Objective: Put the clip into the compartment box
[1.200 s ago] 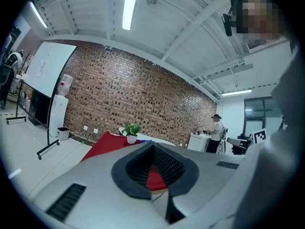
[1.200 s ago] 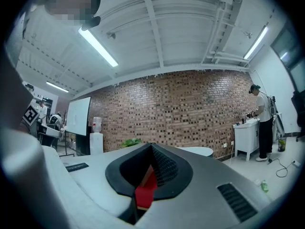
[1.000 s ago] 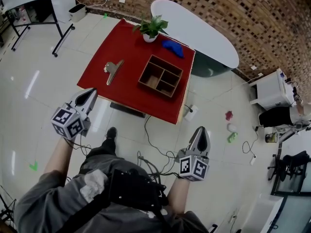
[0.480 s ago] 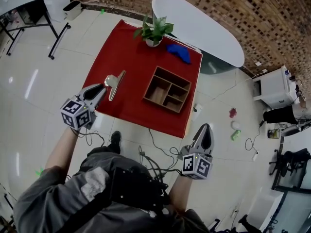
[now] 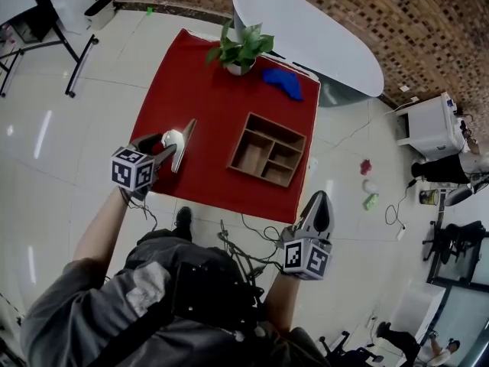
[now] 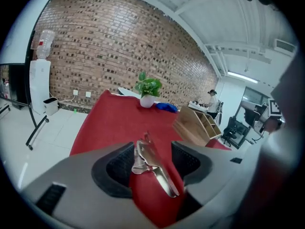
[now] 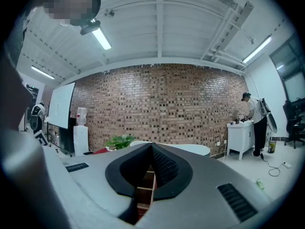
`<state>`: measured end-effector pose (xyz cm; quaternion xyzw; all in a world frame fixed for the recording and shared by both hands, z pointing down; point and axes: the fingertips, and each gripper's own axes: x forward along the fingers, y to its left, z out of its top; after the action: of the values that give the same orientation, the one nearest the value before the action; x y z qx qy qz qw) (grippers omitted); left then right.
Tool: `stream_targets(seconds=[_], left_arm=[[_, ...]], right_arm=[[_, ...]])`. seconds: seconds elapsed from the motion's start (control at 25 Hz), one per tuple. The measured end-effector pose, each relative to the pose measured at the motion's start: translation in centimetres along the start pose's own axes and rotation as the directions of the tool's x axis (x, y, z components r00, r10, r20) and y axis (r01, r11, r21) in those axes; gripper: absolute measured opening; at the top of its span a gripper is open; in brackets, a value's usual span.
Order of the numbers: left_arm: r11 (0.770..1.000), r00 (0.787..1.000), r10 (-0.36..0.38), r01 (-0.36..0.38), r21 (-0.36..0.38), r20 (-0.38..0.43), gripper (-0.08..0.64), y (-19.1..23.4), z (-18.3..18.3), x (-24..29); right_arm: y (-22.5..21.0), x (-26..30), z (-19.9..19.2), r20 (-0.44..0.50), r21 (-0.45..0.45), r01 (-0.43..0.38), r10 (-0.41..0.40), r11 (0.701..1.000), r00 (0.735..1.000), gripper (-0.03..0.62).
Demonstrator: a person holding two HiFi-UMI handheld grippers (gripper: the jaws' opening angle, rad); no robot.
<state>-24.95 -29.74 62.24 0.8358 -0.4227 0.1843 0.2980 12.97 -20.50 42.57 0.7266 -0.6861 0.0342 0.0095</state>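
Note:
A silver metal clip [image 5: 182, 142] lies on the red table [image 5: 200, 90], left of the wooden compartment box [image 5: 269, 150]. My left gripper [image 5: 165, 147] has reached the clip's near end, and its jaws have just been opening. In the left gripper view the clip [image 6: 153, 166] lies between the dark pads [image 6: 119, 167], which do not press on it; the box [image 6: 198, 124] stands further off on the right. My right gripper [image 5: 321, 199] hangs over the floor off the table's near right corner. Its fingertips [image 7: 151, 148] meet, with a strip of the box [image 7: 144, 195] showing below them.
A potted plant [image 5: 241, 47] and a blue cloth [image 5: 284, 83] sit at the table's far edge. A white oval table [image 5: 306, 30] stands behind. Cables [image 5: 252, 239] trail on the floor by the near edge, and a white cabinet [image 5: 428, 127] stands at the right.
My left gripper has moved forward and down over the table to the clip, and its jaws have gone from shut to open. The right gripper has come nearer the table's corner, still shut.

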Motion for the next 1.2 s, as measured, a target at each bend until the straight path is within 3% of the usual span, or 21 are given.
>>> stream_targets(seconds=[0.12, 0.36, 0.52, 0.92, 1.2], left_arm=[[1.0, 0.998, 0.0, 0.0, -0.007, -0.057, 0.281, 1.6, -0.2, 2.0], [0.997, 0.984, -0.081, 0.081, -0.008, -0.156, 0.275, 1.5, 0.0, 4.5], [0.996, 0.975, -0.086, 0.087, -0.005, -0.204, 0.179, 1.2, -0.7, 5.6], [0.997, 0.983, -0.061, 0.052, -0.058, -0.172, 0.106, 0.7, -0.1, 6.4], [0.986, 0.998, -0.055, 0.05, -0.157, -0.023, 0.052, -1.0, 2.0, 4.2]], right_arm=[[0.2, 1.0, -0.4, -0.008, 0.0, 0.021, -0.021, 1.0, 1.0, 0.005], [0.0, 1.8, -0.4, -0.018, -0.006, 0.057, -0.057, 0.998, 0.998, 0.005], [-0.8, 1.9, -0.3, -0.018, -0.009, 0.079, -0.079, 0.997, 0.997, 0.005], [-3.5, 2.5, -0.9, -0.031, -0.001, 0.062, -0.062, 0.998, 0.998, 0.005], [-4.9, 2.1, -0.5, -0.018, 0.012, 0.043, -0.043, 0.999, 0.999, 0.005]])
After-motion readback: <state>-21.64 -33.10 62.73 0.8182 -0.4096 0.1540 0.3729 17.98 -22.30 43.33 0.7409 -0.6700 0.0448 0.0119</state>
